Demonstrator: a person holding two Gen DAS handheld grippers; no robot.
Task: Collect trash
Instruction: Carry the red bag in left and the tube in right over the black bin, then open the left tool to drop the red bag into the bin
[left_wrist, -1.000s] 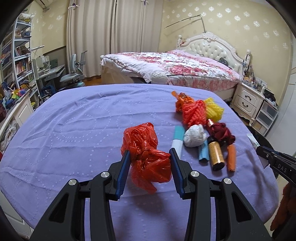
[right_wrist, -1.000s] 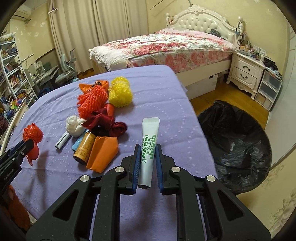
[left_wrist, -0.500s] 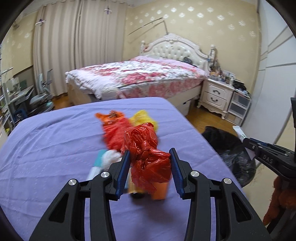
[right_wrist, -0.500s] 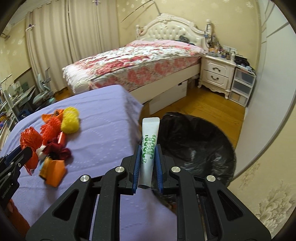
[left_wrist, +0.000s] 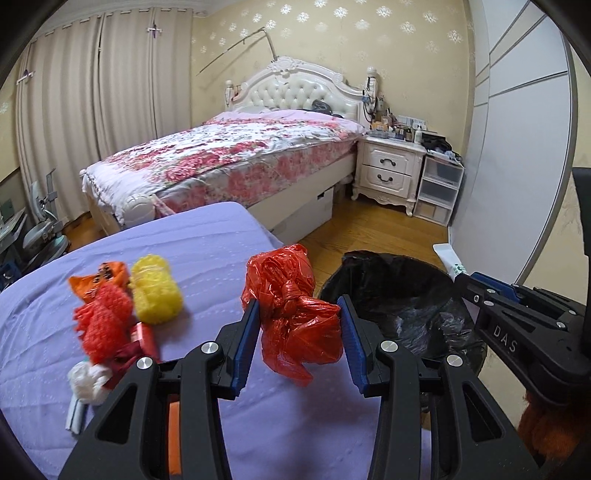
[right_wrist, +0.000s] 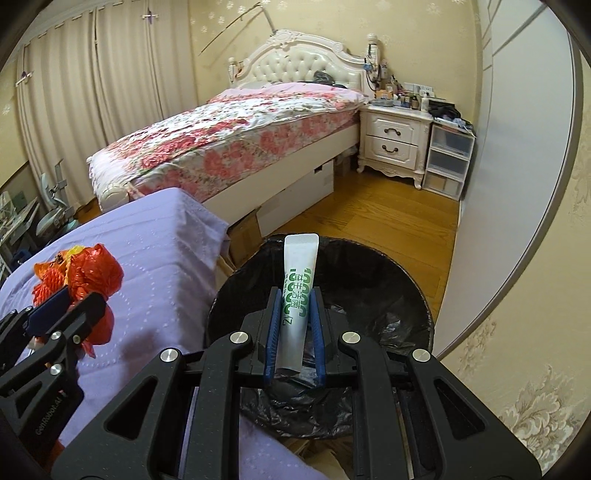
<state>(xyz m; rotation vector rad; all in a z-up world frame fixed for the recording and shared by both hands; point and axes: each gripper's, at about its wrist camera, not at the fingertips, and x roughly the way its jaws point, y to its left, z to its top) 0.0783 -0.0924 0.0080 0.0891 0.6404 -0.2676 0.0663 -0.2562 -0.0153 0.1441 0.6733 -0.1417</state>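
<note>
The red plastic bag (left_wrist: 295, 317), crumpled and knotted, sits clamped between the blue pads of the left tool (left_wrist: 298, 334), held above the right edge of the purple-covered surface (left_wrist: 207, 251), close to the bin. The white tube (right_wrist: 297, 295) with green print stands upright, pinched at its lower half in the tightly closed right tool (right_wrist: 295, 325), directly over the open mouth of the black-lined bin (right_wrist: 388, 291), which stands on the wooden floor (right_wrist: 388, 210) against the surface's right edge. Further left on the surface lies the remaining litter in a loose cluster: a yellow foam net (left_wrist: 157, 290) beside a red foam net (left_wrist: 101, 321), an orange wrapper (left_wrist: 99, 280) behind them, and a white crumpled wad (left_wrist: 86, 380) nearer the front edge. Beyond the surface stands a bed (left_wrist: 229, 155) with a floral cover, a white nightstand (left_wrist: 391, 171) at its far corner.
</note>
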